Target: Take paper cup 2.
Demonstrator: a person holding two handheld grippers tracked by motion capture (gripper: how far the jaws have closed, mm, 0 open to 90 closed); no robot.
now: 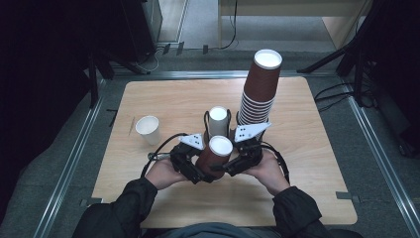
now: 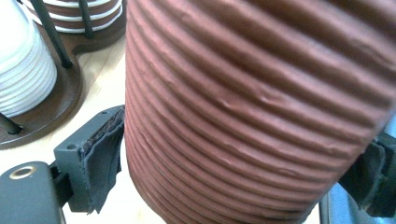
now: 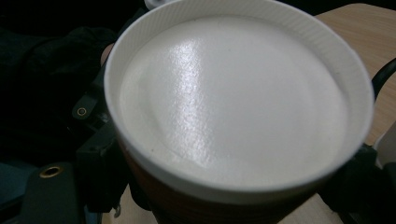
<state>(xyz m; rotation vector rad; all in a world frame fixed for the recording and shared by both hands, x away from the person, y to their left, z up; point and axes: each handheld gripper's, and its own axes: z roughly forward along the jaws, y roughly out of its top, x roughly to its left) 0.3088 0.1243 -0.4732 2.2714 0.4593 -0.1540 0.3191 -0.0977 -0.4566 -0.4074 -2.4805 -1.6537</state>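
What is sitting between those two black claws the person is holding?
A brown ribbed paper cup, upside down, sits between the left gripper and right gripper, clearest in the high view.

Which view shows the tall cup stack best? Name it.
The high view: the tall cup stack stands whole there, from base rims to white top, behind the cup held between both grippers. The left gripper view catches just some stacked rims in its top corner.

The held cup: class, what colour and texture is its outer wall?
Reddish-brown with horizontal ridges; the cup shows this best in the left gripper view.
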